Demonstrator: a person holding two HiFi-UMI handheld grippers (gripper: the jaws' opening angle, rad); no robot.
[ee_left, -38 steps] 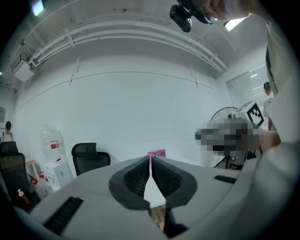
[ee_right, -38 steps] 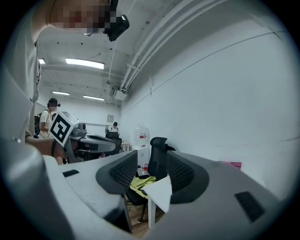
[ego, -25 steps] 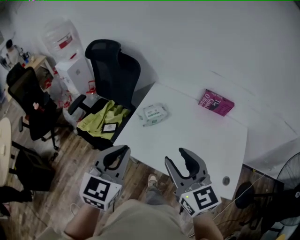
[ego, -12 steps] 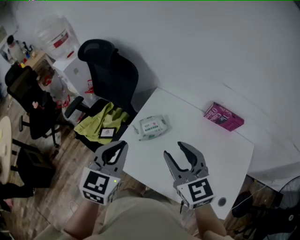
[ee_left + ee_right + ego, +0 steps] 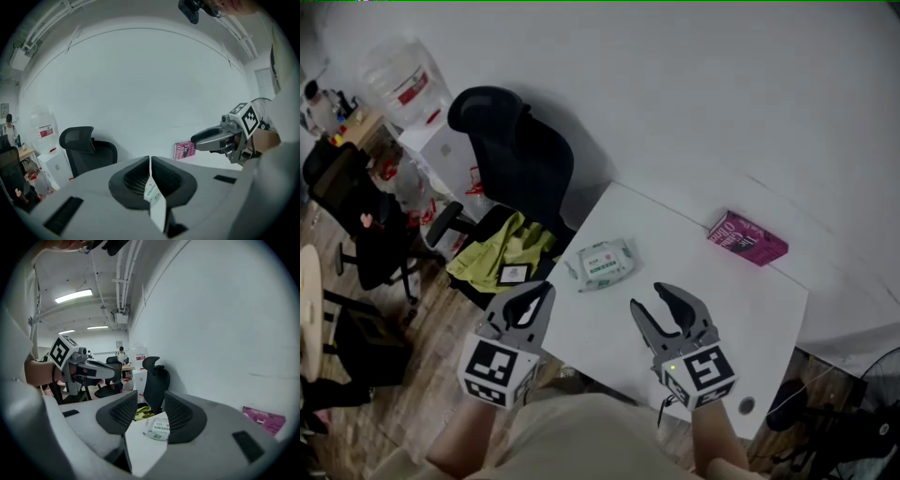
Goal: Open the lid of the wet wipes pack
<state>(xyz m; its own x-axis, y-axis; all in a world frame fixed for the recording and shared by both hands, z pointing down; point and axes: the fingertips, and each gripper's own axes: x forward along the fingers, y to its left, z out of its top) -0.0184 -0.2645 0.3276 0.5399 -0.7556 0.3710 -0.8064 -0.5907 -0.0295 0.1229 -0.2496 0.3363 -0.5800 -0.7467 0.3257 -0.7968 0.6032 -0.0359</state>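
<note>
Left tongs [image 5: 544, 292] shut, holding nothing. Right tongs [image 5: 648, 298] spread apart, short of wet wipes pack [image 5: 603, 262] lying on table [image 5: 722, 281].

Grey left claw [image 5: 540, 292], right claw [image 5: 651, 302], marker cubes [image 5: 495, 373]

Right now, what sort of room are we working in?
Most likely an office: a black swivel chair, a water dispenser behind it, and a white desk holding the wet wipes pack.
</note>
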